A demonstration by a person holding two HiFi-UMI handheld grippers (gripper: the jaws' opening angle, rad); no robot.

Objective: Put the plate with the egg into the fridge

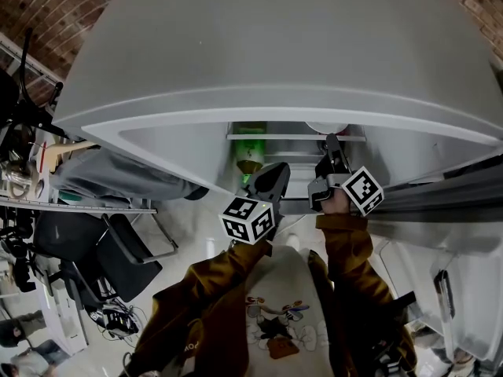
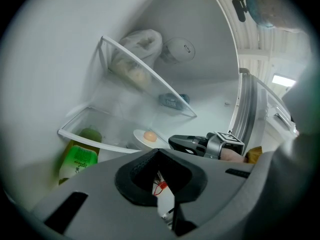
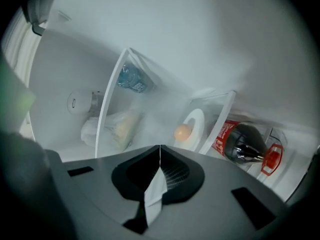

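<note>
Both pairs of fingers are pressed together, empty: your left gripper (image 2: 159,150) and right gripper (image 3: 160,147). Beyond them, the plate (image 2: 142,139) holding the egg (image 2: 149,135) rests on the fridge (image 2: 210,69) shelf (image 2: 85,136), by its front edge.

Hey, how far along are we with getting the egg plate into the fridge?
Done: the plate with the egg sits on a shelf inside the fridge. In hand: nothing; the right gripper and left gripper are both shut and empty. Left: seemingly only pulling the grippers back from the open fridge.
</note>
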